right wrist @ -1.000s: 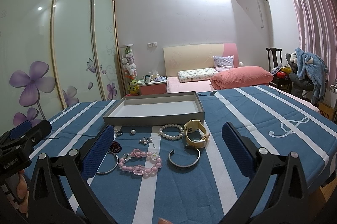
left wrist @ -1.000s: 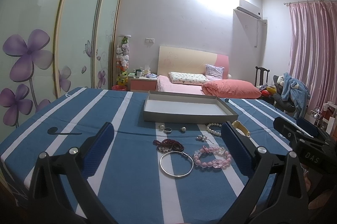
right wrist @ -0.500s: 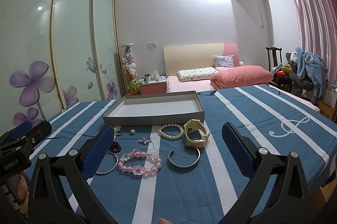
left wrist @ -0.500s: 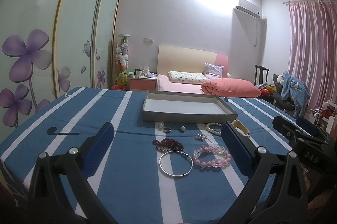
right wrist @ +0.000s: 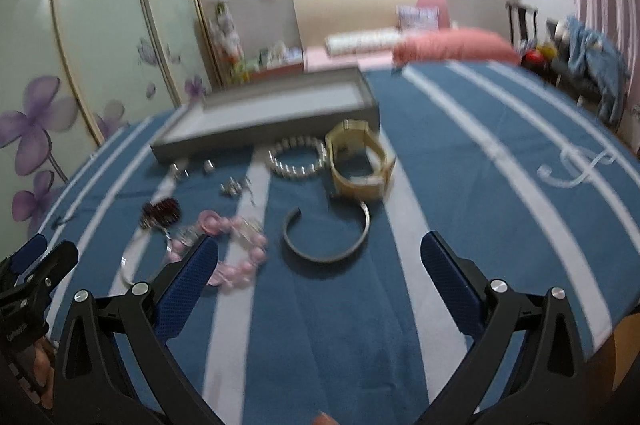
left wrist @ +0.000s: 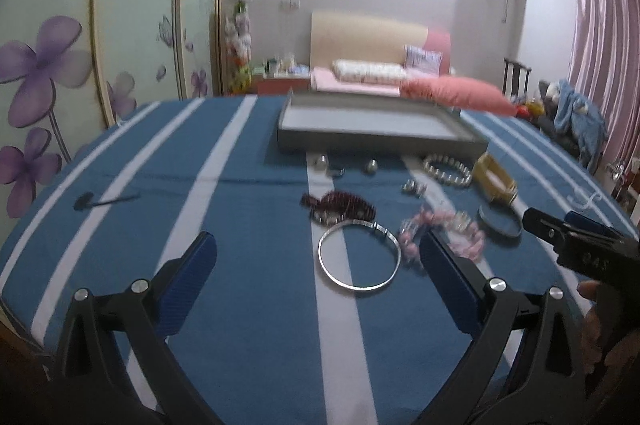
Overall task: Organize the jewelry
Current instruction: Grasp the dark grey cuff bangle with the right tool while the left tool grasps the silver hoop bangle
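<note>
1. The shallow grey rectangular tray (left wrist: 380, 141) is the landmark. It sits on the blue cloth with white stripes (left wrist: 240, 225), its pale floor bare, so I judge none of the jewelry has been put away yet.
2. The pieces lie loose on the cloth on the near side of the tray. Closest to its front wall are a white pearl bracelet (right wrist: 297, 157) and a gold wristwatch (right wrist: 360, 161), the two side by side, with small silver rings (left wrist: 344, 167) and ear studs nearby.
3. Farther from the tray come a dark red beaded piece (left wrist: 340, 211), a thin silver bangle (left wrist: 359, 255), a pink bead bracelet (right wrist: 232, 249) and an open dark metal cuff (right wrist: 326, 237).
4. The left gripper (left wrist: 318, 281) hovers with its blue pads wide apart around the silver bangle, holding nothing.
5. The right gripper (right wrist: 320, 279) likewise gapes empty, near the cuff, probably lining up a first pick.
</note>
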{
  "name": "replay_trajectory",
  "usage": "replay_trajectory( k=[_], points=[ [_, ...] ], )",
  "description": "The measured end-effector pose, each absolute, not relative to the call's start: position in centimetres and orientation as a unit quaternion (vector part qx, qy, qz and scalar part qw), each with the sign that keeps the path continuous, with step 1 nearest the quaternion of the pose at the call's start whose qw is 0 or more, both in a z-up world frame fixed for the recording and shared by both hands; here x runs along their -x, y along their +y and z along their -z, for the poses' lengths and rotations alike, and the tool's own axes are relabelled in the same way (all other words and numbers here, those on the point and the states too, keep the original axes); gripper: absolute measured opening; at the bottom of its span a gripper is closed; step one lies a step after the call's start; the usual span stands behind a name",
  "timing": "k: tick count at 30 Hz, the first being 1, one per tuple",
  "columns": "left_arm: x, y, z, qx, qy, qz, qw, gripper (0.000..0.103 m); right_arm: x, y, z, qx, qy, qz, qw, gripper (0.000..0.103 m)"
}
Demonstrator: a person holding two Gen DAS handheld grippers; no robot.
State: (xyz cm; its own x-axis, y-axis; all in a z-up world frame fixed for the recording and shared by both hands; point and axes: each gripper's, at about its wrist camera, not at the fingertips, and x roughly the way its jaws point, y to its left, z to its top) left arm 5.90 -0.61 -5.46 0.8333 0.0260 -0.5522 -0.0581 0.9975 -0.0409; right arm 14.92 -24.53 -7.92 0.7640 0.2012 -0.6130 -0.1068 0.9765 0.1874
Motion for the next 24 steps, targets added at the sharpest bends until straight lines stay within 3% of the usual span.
replay_trajectory(
  k=[7,16,20,24],
  points=[
    [-8.0,-0.3,6.9,0.037,0.335,-0.012,0.941,0.099,-17.6,-24.7,10.1,-0.051,0.416,-0.079,0.905,0.093],
    [-9.9,-0.1,8.4,0.045,0.383,-0.003,0.923,0.099,-19.4,-23.0,9.7,0.013,0.431,-0.071,0.899,0.082],
    [-10.4,-0.5,8.8,0.035,0.397,0.005,0.917,0.099,-20.0,-22.9,9.6,0.02,0.424,-0.075,0.902,0.067],
    [-11.2,-0.9,9.1,0.027,0.418,0.018,0.908,0.099,-19.9,-23.2,9.6,0.019,0.419,-0.077,0.905,0.067]
  ],
)
